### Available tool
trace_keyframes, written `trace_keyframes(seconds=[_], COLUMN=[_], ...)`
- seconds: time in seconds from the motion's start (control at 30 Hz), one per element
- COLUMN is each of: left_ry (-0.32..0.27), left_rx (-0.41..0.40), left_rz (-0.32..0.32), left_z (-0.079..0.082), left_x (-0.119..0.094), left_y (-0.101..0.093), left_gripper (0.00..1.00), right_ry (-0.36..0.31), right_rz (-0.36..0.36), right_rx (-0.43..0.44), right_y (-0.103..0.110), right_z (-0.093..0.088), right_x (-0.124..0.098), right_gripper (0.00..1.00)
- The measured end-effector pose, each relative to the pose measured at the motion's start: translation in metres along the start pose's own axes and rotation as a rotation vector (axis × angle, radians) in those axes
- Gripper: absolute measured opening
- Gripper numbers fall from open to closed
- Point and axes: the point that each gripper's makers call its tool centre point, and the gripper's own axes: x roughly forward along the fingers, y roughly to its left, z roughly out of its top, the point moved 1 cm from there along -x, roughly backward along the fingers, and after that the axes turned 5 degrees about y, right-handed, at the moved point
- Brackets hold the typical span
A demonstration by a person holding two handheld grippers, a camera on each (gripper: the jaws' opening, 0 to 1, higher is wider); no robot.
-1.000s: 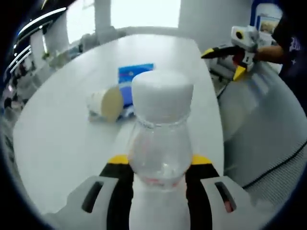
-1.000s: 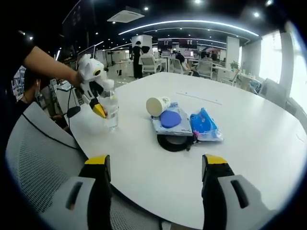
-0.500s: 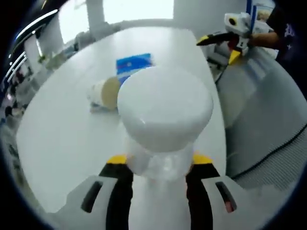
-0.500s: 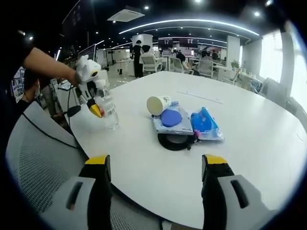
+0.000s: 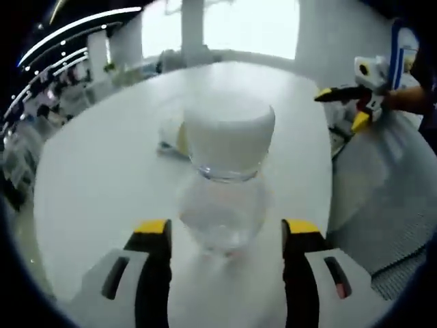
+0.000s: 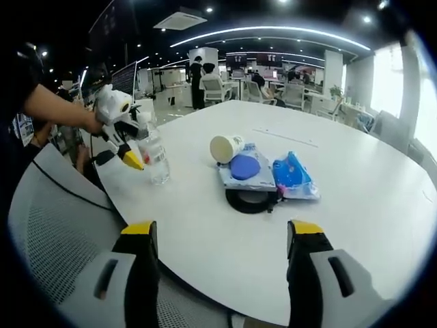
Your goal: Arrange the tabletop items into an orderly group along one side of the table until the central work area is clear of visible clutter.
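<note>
A clear plastic bottle (image 5: 222, 198) with a white cap stands upright on the white table (image 5: 89, 184), between the jaws of my left gripper (image 5: 225, 227). Those jaws are open, with a gap on each side of the bottle. In the right gripper view the same bottle (image 6: 156, 156) stands near the table's left edge, and the left gripper (image 6: 130, 154) sits just to its left in a person's hand. My right gripper (image 6: 222, 229) is open over the near edge with nothing in it. A paper cup (image 6: 225, 148) lies on its side.
Beside the cup lie a white packet with a blue disc (image 6: 244, 167), a blue packet (image 6: 292, 176) and a black ring (image 6: 249, 200). A grey mesh chair (image 6: 48, 225) stands off the table's left edge. The right gripper (image 5: 362, 96) shows beyond the table's edge.
The left jaws have spread apart and let go of the bottle, which tilted half a second ago and now stands upright. The left gripper has drawn back slightly. The right gripper is unmoved.
</note>
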Motion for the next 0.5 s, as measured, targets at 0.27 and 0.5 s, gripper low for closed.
trace_keyframes(seconds=[0.27,0.5], left_ry=[-0.125,-0.158], left_rx=[-0.162,-0.205], left_rz=[0.138,0.201], left_z=[0.01,0.015], left_x=[-0.004,0.0], left_y=[0.007,-0.002], left_gripper=[0.63,0.59], right_ry=[0.011,0.014], right_rz=[0.004,0.001], right_rx=[-0.005,-0.006], right_y=[0.001,0.0], right_z=[-0.002,-0.002], right_x=[0.001,0.001], right_gripper=[0.77,0.77])
